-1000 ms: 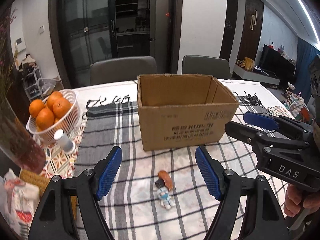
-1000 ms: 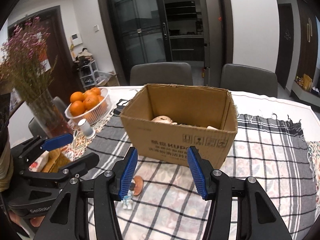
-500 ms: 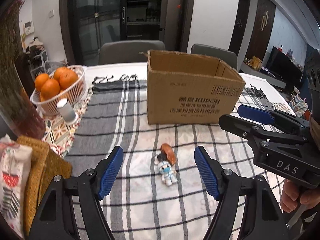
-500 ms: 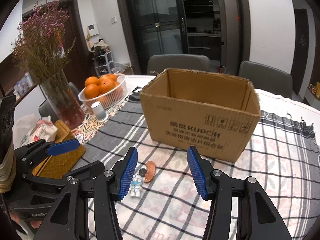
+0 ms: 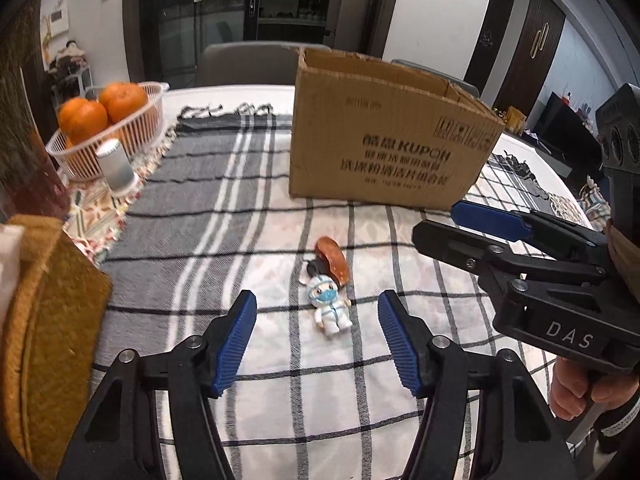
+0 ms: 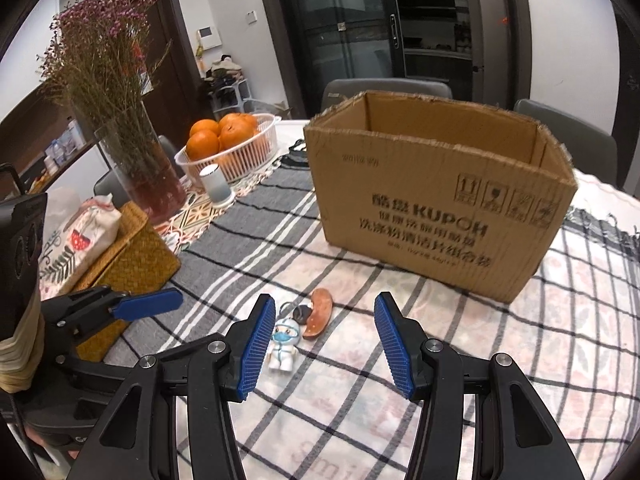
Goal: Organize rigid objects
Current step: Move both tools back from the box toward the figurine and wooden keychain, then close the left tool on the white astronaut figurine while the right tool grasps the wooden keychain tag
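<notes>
Table (image 5: 224, 92) under a checked cloth (image 5: 280, 360). Broad bare stretch of cloth between the near edge and the cardboard box (image 5: 384, 148), which stands open-topped toward the far side. Left flank crowded: woven mat (image 6: 132, 260), vase of dried flowers (image 6: 136, 172), white basket of oranges (image 6: 236, 148) with a small white cylinder (image 6: 216, 184) just in front. Right of the box the cloth lies bare out to its fringe (image 6: 600, 220).

Task's things lie on the cloth in front of the box, well apart from it: a small figure (image 5: 329, 309) in a white suit and blue mask, on its back; touching its head end, a dark ring or clip and a curved brown, bean-shaped piece (image 5: 331, 258). Whether they are joined, cannot tell.

Left tongs (image 5: 318, 342) spread, nothing between the blue pads (image 5: 234, 344); jaws have just been closing; figure sits just ahead of the gap. Right tongs (image 6: 325, 346) spread, empty; figure beside the left pad. Each pair shows at the edge of the other's view, a hand (image 5: 576, 388) on the right handle.
</notes>
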Demonstrator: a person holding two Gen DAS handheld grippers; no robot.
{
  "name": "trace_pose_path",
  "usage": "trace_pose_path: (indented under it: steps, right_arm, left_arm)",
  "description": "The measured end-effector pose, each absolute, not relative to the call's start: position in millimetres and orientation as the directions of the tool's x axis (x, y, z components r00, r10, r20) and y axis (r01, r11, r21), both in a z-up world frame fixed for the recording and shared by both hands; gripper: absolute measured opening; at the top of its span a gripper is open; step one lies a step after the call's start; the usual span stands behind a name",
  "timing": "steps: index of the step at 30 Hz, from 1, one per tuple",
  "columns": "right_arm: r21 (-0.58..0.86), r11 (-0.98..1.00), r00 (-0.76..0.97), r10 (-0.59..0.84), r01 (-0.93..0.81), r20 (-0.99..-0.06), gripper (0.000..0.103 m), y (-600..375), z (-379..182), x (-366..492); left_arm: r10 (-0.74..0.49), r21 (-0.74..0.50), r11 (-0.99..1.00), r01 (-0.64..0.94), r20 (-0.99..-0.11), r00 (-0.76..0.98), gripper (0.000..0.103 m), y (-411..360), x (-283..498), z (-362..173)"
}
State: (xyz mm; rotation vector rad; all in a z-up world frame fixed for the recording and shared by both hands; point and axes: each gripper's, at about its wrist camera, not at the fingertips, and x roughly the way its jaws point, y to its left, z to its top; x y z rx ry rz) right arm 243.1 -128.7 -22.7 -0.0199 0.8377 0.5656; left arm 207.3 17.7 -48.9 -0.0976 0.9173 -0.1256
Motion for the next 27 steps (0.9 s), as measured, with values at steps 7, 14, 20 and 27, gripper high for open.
trace_pose_path:
  steps: [7,14,20,27]
  right_arm:
    - [0.233,0.843,0.485,0.481,-0.486,-0.73,0.053,-126,-46,250]
    - [0.264,0.832,0.445,0.497,-0.487,-0.745,0.052,-123,-62,256]
    - [0.287,0.829,0.422,0.505,-0.48,-0.753,0.05,-122,-71,266]
    - [0.306,0.824,0.393,0.512,-0.477,-0.764,0.048,-119,-82,273]
  left_arm:
    - [-0.161,-0.163,0.986,0.048,-0.814,0.558,0.056,17,217,-75]
    - [-0.161,-0.165,0.985,0.042,-0.826,0.54,0.052,15,233,-88]
    - [-0.171,-0.178,0.983,0.036,-0.837,0.52,0.05,13,247,-96]
    - [-0.158,-0.167,0.986,0.027,-0.849,0.503,0.048,12,257,-108]
